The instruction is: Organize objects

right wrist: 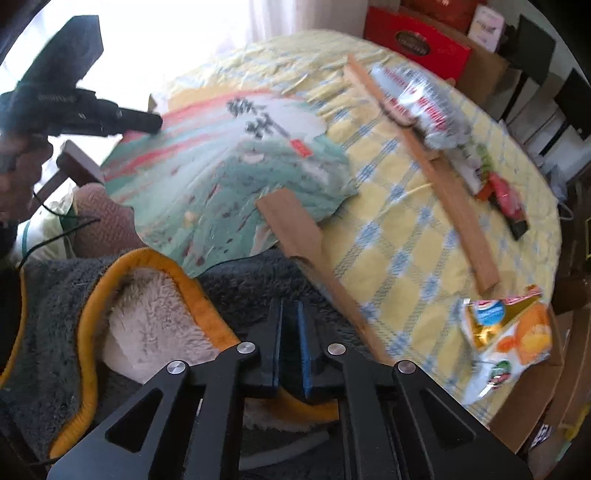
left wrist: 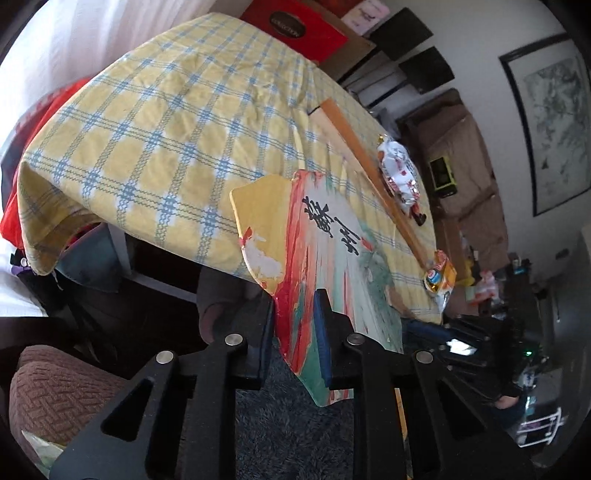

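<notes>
Two grippers in play, both at the near edge of the tabletop (left wrist: pixel 155 122), which has a yellow and blue check cloth over it. Left gripper (left wrist: pixel 295 332) has its fingers (left wrist: pixel 320 332) closed on the lower edge of a painted fan (left wrist: pixel 317 236): flat scalloped sheet, yellow, red and green streaks, black calligraphy. Right wrist view shows the same fan (right wrist: pixel 229 166) spread over the tabletop edge, overhanging toward the person, with the left gripper (right wrist: pixel 147 122) clamped on its far left edge.

Right gripper (right wrist: pixel 290 332) fingers are fully closed, blue pads face to face, nothing visible between them. It hangs over a grey fleece garment (right wrist: pixel 55 302) with orange trim, just off the tabletop edge.

Fan's wooden handle (right wrist: pixel 295 225) sticks out from under the sheet toward the right gripper, lying on the tabletop edge.

Other items on the cloth: a long wooden slat (right wrist: pixel 424 162) lying diagonally, a silver and red snack bag (right wrist: pixel 424 107) touching it at the far end, a small red and black item (right wrist: pixel 506 199) just beyond the slat, and an orange and white snack packet (right wrist: pixel 509 332) at the near right edge. Same slat (left wrist: pixel 369 162) and packet (left wrist: pixel 439 277) show in the left view.

Red box (left wrist: pixel 295 29) sits past the far end of the tabletop. Right view is motion blurred, so small print is unreadable
</notes>
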Available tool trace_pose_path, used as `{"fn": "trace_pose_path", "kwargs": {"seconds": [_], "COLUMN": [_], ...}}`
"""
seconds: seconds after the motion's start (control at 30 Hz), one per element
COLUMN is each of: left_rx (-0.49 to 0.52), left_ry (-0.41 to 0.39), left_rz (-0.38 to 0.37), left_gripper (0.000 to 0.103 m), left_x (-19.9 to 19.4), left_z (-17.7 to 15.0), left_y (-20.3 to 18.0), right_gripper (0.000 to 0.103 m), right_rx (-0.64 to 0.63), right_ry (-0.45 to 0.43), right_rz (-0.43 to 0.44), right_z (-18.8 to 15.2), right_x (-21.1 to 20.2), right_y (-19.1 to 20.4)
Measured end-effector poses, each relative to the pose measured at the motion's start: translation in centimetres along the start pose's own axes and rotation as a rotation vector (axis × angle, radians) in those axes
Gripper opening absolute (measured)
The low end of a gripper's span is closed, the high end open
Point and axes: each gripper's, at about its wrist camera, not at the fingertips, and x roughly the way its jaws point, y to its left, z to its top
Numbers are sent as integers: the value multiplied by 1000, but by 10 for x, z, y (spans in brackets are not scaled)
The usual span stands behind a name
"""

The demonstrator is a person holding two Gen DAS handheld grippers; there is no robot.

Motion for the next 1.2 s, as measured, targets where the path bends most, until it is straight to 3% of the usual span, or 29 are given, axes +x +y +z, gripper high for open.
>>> {"fn": "trace_pose_path", "kwargs": {"seconds": [0.17, 0.37, 0.47, 0.6, 0.63, 0.73, 0.77, 0.93, 1.03, 1.2], "left_rx": [-65, -55, -74, -119, -123, -124, -122, -121, -125, -115], "left_ry": [-5, -4, 8, 39, 39, 45, 53, 64, 71, 73], "left_rz": [-13, 4, 0, -20, -22, -19, -23, -37, -45, -52], "left_gripper": [17, 16, 15, 14, 14, 14, 14, 14, 14, 14], "left_x": [-1, -9, -15, -18, -18, -17, -15, -15, -15, -18], "left_z": [1, -1, -8, -14, -13, -14, -14, -15, -15, -14], "left_y": [9, 0, -1, 4, 4, 2, 1, -1, -1, -4], "right_gripper": [10, 12, 15, 19, 25, 55, 56, 55, 28, 16], "right_rx": [6, -22, -128, -175, -182, -254, -288, -359, -356, -339], "right_ry": [-45, -139, -98, -86, -92, -90, -87, -103, -88, -89], "right_rz": [-137, -336, -448, -509, -527, -632, -673, -793, -832, -801], "right_z": [-7, -36, -52, -73, -78, -87, -90, -93, -90, -88], "right_x": [-11, -24, -15, -6, -3, 9, 15, 32, 39, 38], "right_y": [-16, -12, 5, 16, 17, 25, 27, 34, 29, 28]}}
